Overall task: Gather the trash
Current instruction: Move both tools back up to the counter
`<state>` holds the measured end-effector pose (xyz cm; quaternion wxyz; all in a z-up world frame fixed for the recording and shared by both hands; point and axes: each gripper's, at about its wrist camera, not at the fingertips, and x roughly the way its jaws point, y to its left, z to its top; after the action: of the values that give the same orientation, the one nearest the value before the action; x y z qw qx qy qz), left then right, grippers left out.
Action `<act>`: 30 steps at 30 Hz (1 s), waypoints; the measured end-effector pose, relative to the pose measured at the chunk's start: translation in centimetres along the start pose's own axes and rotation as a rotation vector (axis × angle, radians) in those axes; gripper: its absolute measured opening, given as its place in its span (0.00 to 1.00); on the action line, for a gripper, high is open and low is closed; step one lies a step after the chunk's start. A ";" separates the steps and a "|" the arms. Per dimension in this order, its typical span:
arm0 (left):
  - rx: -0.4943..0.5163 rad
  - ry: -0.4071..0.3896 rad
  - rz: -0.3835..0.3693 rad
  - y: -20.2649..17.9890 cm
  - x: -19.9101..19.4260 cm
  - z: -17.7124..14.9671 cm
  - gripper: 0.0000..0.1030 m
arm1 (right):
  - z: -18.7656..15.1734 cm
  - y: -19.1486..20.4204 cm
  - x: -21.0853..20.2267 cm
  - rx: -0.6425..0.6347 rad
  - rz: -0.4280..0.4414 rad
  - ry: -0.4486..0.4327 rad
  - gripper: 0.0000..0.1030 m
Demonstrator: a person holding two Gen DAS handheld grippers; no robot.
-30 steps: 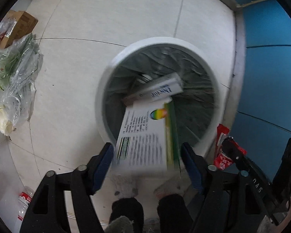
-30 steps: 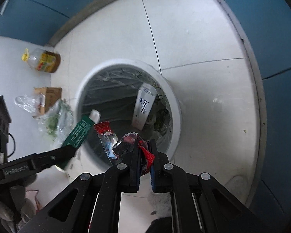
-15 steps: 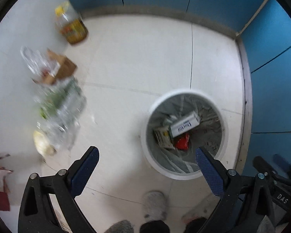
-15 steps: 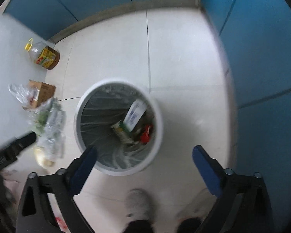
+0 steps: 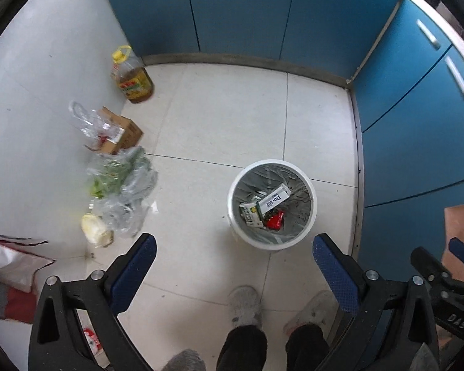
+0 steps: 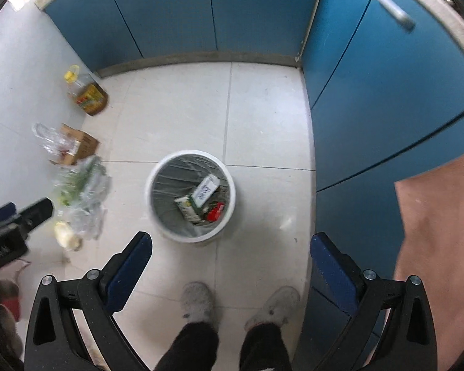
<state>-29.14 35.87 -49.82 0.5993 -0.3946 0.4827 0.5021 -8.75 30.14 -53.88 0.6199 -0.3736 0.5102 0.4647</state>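
Note:
A white round trash bin (image 5: 272, 244) with a clear liner stands on the tiled floor far below both grippers. Inside it lie a white "Doctor" box (image 5: 273, 201), a green-and-white carton (image 5: 250, 213) and a red wrapper (image 5: 274, 220). My left gripper (image 5: 233, 242) points down with its jaws wide apart and nothing between them. In the right wrist view the bin (image 6: 150, 198) holds the same box (image 6: 205, 190), carton (image 6: 188, 205) and wrapper (image 6: 216, 211). My right gripper (image 6: 231, 240) is open and empty too.
Along the left wall stand an oil bottle (image 5: 133, 77), a cardboard box (image 5: 123, 130) and clear plastic bags with greens (image 5: 120, 185). Blue cabinets (image 5: 417, 123) close off the back and right. The person's feet (image 5: 244, 303) stand just before the bin.
Both grippers rose high above the bin. The left let go of the carton and the right let go of the red wrapper; both pieces now lie in the bin. Both jaws spread wide.

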 end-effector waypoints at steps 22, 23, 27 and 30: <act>0.053 -0.157 0.001 -0.1 -25.8 -2.3 1.00 | -2.4 -0.6 -30.9 0.046 0.122 -0.188 1.00; 0.054 -0.170 0.003 -0.2 -26.5 -2.3 1.00 | -2.6 -1.3 -32.0 0.077 0.150 -0.203 1.00; 0.063 -0.230 0.009 -1.5 -28.5 -1.5 1.00 | -3.4 -4.2 -34.8 0.189 0.220 -0.273 1.00; 0.102 -0.300 0.017 -4.0 -29.8 -0.7 1.00 | -4.2 -7.9 -36.6 0.306 0.259 -0.376 1.00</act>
<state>-26.19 27.84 -20.96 0.6798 -0.2801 0.4159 0.5353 -4.17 16.74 -18.96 0.6885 -0.1143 0.4940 0.5186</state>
